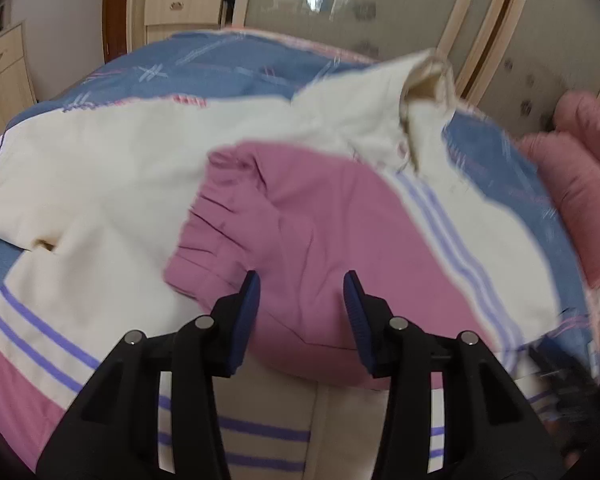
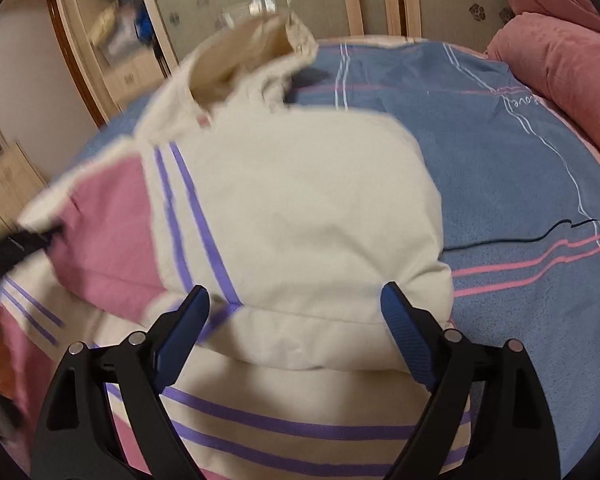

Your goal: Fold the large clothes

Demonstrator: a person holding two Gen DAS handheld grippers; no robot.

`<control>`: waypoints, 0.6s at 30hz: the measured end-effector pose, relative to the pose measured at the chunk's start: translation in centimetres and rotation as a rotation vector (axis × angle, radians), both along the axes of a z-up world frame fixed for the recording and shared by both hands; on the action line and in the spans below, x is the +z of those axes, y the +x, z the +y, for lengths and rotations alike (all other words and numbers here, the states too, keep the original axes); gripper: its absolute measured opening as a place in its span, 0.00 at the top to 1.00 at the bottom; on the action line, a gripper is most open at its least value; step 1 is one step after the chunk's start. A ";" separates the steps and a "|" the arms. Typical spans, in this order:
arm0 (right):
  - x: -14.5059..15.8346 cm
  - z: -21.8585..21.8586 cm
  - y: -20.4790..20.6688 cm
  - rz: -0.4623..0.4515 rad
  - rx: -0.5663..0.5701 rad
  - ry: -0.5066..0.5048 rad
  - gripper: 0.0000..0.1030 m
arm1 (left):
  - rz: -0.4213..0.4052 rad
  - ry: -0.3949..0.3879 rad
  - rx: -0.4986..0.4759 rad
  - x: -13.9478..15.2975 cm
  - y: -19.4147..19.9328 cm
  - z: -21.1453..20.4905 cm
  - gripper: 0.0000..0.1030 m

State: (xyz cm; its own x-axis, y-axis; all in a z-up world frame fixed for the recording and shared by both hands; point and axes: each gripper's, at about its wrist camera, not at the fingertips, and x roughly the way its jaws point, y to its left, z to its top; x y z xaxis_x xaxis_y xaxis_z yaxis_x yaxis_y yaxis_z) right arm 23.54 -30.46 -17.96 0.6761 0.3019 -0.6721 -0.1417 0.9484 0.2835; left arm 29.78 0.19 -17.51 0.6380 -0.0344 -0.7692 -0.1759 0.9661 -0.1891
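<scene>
A large padded jacket [image 1: 100, 168], cream with pink panels and purple stripes, lies spread on a bed. It also shows in the right wrist view [image 2: 300, 208]. A pink sleeve with a gathered cuff [image 1: 292, 248] is folded across its middle. The cream collar [image 1: 428, 80] stands up at the far end, and shows in the right wrist view too [image 2: 252, 56]. My left gripper [image 1: 302, 288] is open just above the pink sleeve. My right gripper [image 2: 294, 300] is open over the folded cream sleeve [image 2: 320, 332]. Neither holds cloth. The left gripper shows blurred at the left edge of the right wrist view [image 2: 16, 248].
The bed has a blue sheet with pink and white lines [image 2: 520, 184]. Pink pillows [image 2: 560, 52] lie at the far right. A thin black cable [image 2: 520, 240] runs across the sheet. A wardrobe with frosted doors [image 1: 340, 4] and wooden drawers [image 1: 4, 76] stand beyond the bed.
</scene>
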 end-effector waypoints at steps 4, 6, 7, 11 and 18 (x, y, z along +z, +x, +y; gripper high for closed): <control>0.3 -0.9 0.4 0.016 -0.053 0.016 0.15 | 0.055 0.007 -0.002 -2.4 1.0 0.1 0.55; -1.6 -1.0 1.6 0.110 -0.055 0.009 0.15 | 0.042 0.005 -0.008 -2.7 1.0 0.2 0.55; -2.0 -0.8 1.9 0.117 -0.056 -0.002 0.15 | 0.045 0.010 -0.012 -2.6 1.0 0.1 0.55; -0.9 1.0 0.8 0.036 -0.058 -0.112 0.15 | 0.006 -0.032 -0.012 -1.0 0.0 0.5 0.55; -0.5 -1.2 0.9 0.008 -0.147 -0.070 0.15 | -0.002 0.024 -0.034 -0.5 0.6 0.1 0.47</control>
State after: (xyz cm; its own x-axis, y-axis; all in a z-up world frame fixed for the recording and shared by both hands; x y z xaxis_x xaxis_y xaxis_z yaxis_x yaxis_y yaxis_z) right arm 24.47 -31.63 -18.51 0.7042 0.1525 -0.6935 0.0019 0.9763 0.2166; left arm 30.34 0.28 -18.01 0.6380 -0.0375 -0.7691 -0.1422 0.9759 -0.1656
